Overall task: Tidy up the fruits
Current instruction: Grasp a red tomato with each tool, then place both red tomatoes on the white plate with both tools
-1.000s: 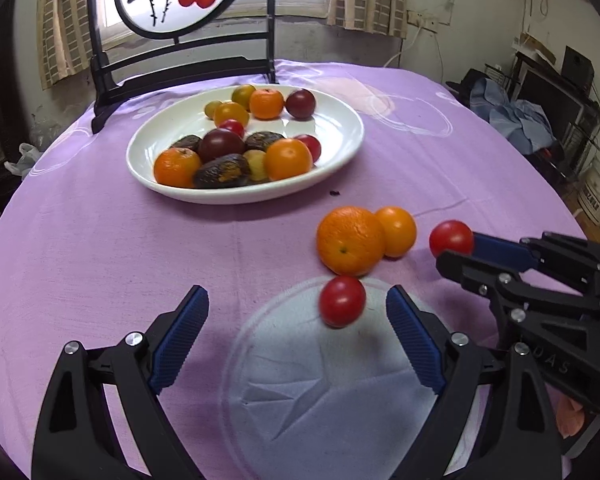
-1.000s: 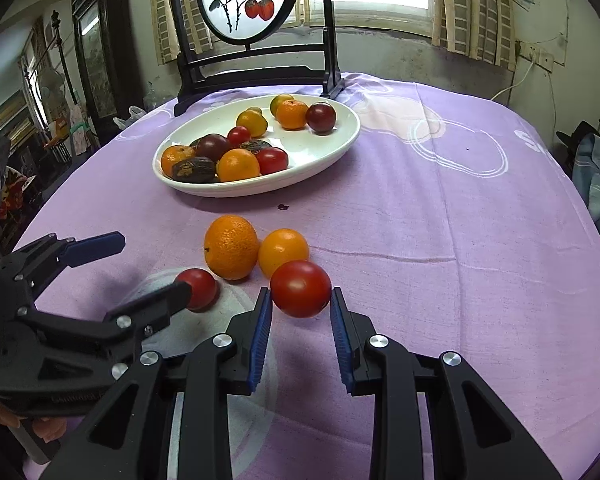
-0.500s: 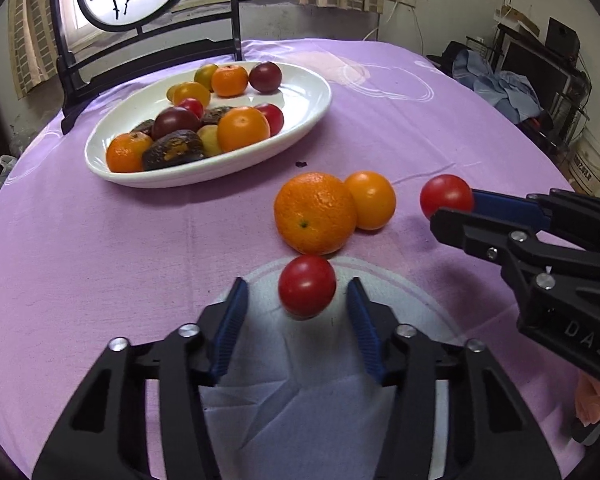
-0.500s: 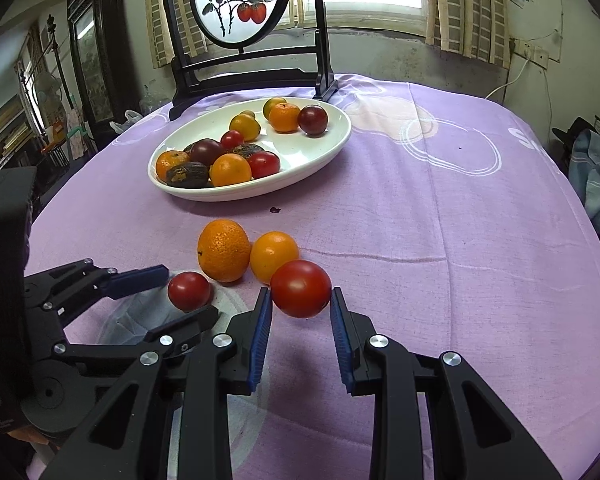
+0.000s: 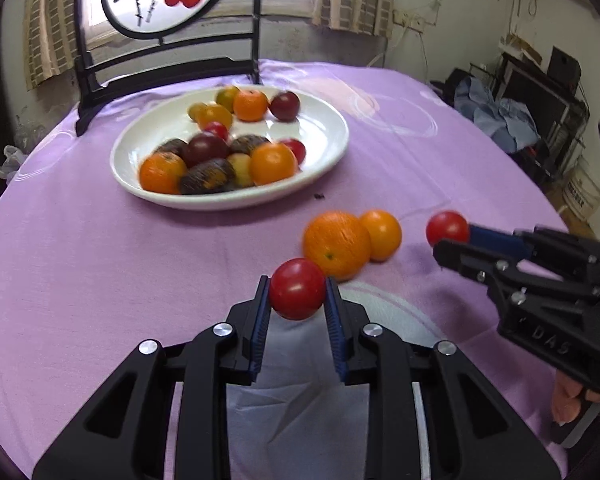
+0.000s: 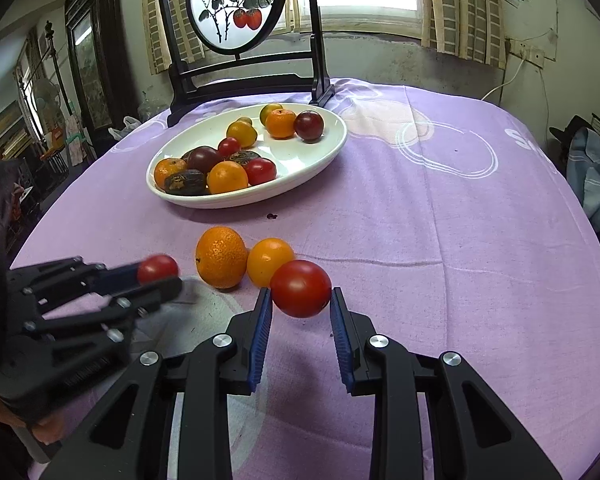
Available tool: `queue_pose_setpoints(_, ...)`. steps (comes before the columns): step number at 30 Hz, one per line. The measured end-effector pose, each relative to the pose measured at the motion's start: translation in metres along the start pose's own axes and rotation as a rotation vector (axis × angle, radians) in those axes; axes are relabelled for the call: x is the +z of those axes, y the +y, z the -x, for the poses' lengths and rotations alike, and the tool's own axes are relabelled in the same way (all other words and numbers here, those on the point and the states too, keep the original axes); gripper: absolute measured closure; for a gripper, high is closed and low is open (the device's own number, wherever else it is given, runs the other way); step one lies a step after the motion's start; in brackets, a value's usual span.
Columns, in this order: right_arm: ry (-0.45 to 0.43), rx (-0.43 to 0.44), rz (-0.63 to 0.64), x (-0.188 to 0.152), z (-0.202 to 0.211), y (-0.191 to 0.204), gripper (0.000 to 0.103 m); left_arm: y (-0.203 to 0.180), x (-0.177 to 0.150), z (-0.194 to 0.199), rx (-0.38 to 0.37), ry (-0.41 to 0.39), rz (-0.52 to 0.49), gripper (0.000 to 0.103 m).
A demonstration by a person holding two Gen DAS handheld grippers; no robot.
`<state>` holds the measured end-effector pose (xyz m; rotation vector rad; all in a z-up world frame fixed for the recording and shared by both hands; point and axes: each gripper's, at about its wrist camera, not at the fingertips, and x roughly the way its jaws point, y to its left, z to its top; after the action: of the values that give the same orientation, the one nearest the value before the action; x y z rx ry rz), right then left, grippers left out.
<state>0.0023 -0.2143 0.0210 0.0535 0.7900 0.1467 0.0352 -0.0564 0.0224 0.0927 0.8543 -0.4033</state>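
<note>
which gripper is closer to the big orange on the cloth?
Left. The left gripper, shut on a red tomato, sits right beside the big orange. The right gripper, shut on its own tomato, lies beyond the smaller orange.

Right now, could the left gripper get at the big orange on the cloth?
Probably not yet. The left gripper is shut on a red tomato, so it has no free jaws. The big orange lies just beyond it on the cloth with nothing between; it would need to set the tomato down first.
</note>
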Motion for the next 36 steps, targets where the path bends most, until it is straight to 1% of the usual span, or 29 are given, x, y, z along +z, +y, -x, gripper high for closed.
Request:
queue_pose_setpoints(3,-0.011,0.018,0.0,0.005,0.005,0.004,0.073,0.015,0.013,0.009,0.024,-0.025,0.047,0.077)
queue_pose_setpoints(6,-0.027,0.043,0.014,0.017,0.01,0.009,0.073,0.027,0.029,0.015,0.085,-0.048,0.047,0.077)
queue_pose_setpoints(8,-0.043,0.04,0.026,0.028,0.009,0.013,0.073,0.038,0.04,0.015,0.123,-0.059,0.057,0.077)
queue_pose_setpoints(11,-0.068,0.039,0.039,0.05,0.002,0.021,0.073,0.053,0.059,0.011,0.169,-0.065,0.09,0.077)
queue_pose_setpoints(14,-0.083,0.056,0.039,0.071,-0.011,0.028,0.073,0.067,0.077,0.003,0.188,-0.074,0.115,0.077)
queue_pose_setpoints(16,-0.091,0.056,0.042,0.083,-0.024,0.033,0.073,0.077,0.087,-0.005,0.205,-0.066,0.138,0.077)
queue_pose_setpoints(18,-0.077,0.044,0.047,0.094,-0.039,0.037,0.073,0.087,0.095,-0.016,0.217,-0.05,0.153,0.077)
queue_pose_setpoints(20,-0.045,0.033,0.045,0.103,-0.058,0.04,0.073,0.092,0.099,-0.026,0.235,-0.034,0.152,0.077)
queue_pose_setpoints(22,-0.02,0.025,0.047,0.108,-0.072,0.043,0.073,0.097,0.102,-0.033,0.238,-0.023,0.161,0.077)
queue_pose_setpoints(25,0.0,0.02,0.051,0.111,-0.085,0.045,0.073,0.104,0.105,-0.043,0.24,-0.013,0.184,0.077)
queue_pose_setpoints(27,0.008,0.021,0.049,0.111,-0.089,0.046,0.07,0.106,0.107,-0.047,0.24,-0.009,0.195,0.076)
queue_pose_setpoints(28,0.009,0.025,0.049,0.112,-0.092,0.046,0.065,0.107,0.107,-0.049,0.245,-0.009,0.202,0.062)
queue_pose_setpoints(29,0.004,0.026,0.047,0.112,-0.091,0.046,0.05,0.107,0.107,-0.05,0.26,-0.011,0.213,0.048)
queue_pose_setpoints(30,-0.019,0.023,0.043,0.112,-0.089,0.046,0.044,0.107,0.107,-0.048,0.279,-0.017,0.222,0.021)
queue_pose_setpoints(31,-0.036,0.025,0.041,0.111,-0.085,0.046,0.039,0.106,0.107,-0.045,0.31,-0.032,0.224,0.014)
queue_pose_setpoints(34,-0.036,0.046,0.035,0.107,-0.08,0.042,0.039,0.101,0.106,-0.036,0.315,-0.054,0.193,0.014)
queue_pose_setpoints(36,-0.038,0.047,0.023,0.105,-0.075,0.037,0.039,0.1,0.104,-0.03,0.309,-0.059,0.208,0.014)
